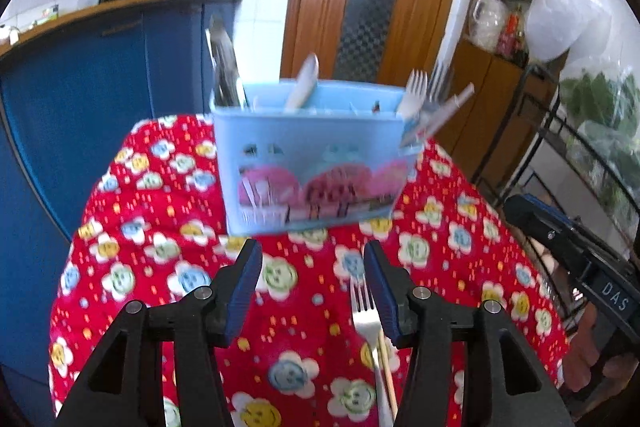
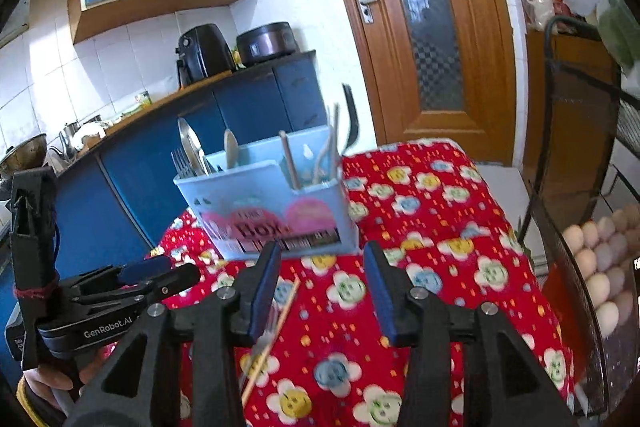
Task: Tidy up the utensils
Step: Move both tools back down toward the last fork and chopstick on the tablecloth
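A light blue utensil caddy (image 1: 308, 159) with pink cupcake print stands at the far end of the red flowered tablecloth (image 1: 160, 227). Forks, spoons and chopsticks stick up out of its compartments. My left gripper (image 1: 312, 267) is open above the cloth, short of the caddy. A metal fork (image 1: 366, 315) and a wooden chopstick (image 1: 386, 359) lie on the cloth by its right finger. In the right wrist view the caddy (image 2: 272, 211) stands ahead, and my right gripper (image 2: 320, 271) is open with nothing between its fingers. A chopstick (image 2: 276, 327) lies by its left finger. The left gripper's body (image 2: 104, 299) shows at left.
Blue kitchen cabinets (image 1: 80, 107) with an air fryer (image 2: 204, 51) and a cooker on the counter stand behind the table. A wooden door (image 2: 420, 27) is behind. A black metal rack (image 2: 580, 147) with a tray of eggs (image 2: 604, 259) stands to the right.
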`<move>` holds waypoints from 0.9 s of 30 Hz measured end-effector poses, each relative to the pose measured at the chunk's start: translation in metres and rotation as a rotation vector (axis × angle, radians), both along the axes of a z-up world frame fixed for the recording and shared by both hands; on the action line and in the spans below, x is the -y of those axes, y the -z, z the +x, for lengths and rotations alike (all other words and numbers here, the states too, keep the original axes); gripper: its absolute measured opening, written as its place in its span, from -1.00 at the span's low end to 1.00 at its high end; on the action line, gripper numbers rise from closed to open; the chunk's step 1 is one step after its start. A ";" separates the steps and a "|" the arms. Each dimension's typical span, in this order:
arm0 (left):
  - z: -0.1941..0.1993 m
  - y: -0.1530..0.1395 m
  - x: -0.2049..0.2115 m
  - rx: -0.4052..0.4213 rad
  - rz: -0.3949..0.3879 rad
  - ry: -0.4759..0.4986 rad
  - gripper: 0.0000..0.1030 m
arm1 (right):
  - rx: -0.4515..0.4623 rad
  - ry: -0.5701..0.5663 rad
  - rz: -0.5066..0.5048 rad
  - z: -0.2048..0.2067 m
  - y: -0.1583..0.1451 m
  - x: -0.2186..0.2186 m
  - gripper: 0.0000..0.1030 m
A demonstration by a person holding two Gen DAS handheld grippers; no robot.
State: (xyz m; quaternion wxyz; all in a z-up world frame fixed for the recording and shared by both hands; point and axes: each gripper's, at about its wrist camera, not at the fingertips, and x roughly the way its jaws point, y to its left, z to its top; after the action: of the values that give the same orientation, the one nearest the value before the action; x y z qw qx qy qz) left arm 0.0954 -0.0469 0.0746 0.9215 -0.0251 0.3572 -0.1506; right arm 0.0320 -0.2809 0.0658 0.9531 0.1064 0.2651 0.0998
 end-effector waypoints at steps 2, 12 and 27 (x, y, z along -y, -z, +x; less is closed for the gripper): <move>-0.003 0.007 0.004 -0.021 0.014 0.002 0.06 | -0.020 0.010 0.003 -0.004 0.007 0.005 -0.07; -0.014 0.037 0.023 -0.108 0.072 0.019 0.06 | -0.094 0.031 0.026 -0.014 0.032 0.024 -0.05; -0.021 0.066 0.041 -0.191 0.140 0.046 0.06 | -0.131 0.045 0.068 -0.018 0.048 0.041 -0.04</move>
State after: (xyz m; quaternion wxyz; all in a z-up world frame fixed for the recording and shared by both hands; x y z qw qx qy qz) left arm 0.0749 -0.0880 0.0088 0.8790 0.0332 0.4535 -0.1433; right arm 0.0140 -0.3217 0.0176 0.9317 0.1507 0.3207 0.0802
